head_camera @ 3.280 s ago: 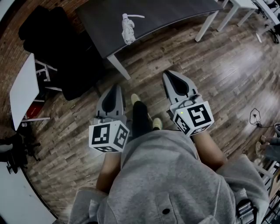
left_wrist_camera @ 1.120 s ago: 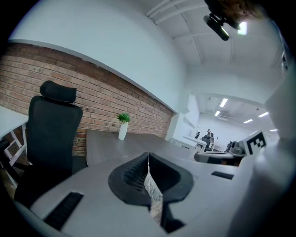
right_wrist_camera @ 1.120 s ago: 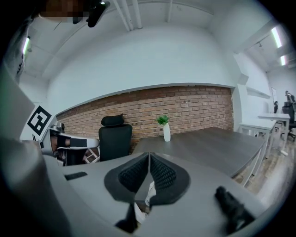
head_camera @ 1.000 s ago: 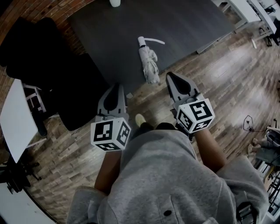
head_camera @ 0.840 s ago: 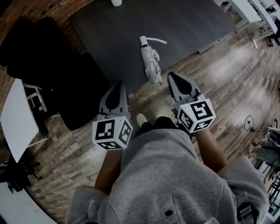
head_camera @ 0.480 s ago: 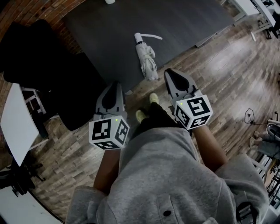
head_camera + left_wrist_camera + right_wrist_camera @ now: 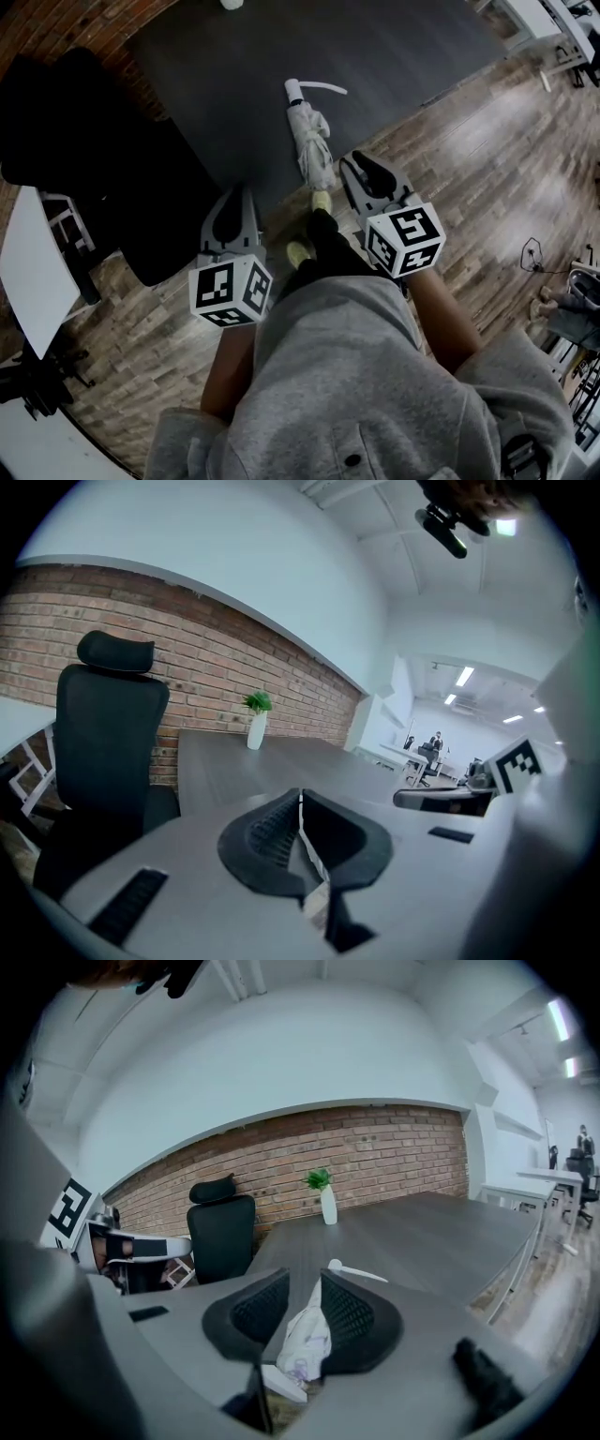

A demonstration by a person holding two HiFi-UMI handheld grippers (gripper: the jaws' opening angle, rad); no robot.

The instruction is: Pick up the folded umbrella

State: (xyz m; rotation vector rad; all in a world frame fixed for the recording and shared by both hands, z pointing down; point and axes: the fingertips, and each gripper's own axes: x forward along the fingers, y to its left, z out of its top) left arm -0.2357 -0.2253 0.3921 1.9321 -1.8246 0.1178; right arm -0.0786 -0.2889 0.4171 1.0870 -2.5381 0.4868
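Right gripper (image 7: pixel 349 164) jaws opening, folded umbrella (image 7: pixel 302 1338) sighted between (head view: just beside)

The big dark grey table (image 7: pixel 394 56) stands on a brown wood floor (image 7: pixel 487 159), and a black chair (image 7: pixel 84 131) stands on the floor just beside the table's left side. A white folded umbrella (image 7: pixel 314 155) lies flat on the table near the close edge, with its thin curved strap at the far end. A small white vase (image 7: pixel 328 1206) with a green plant (image 7: pixel 318 1179) in it stands upright at the table's far edge, well apart from the umbrella.
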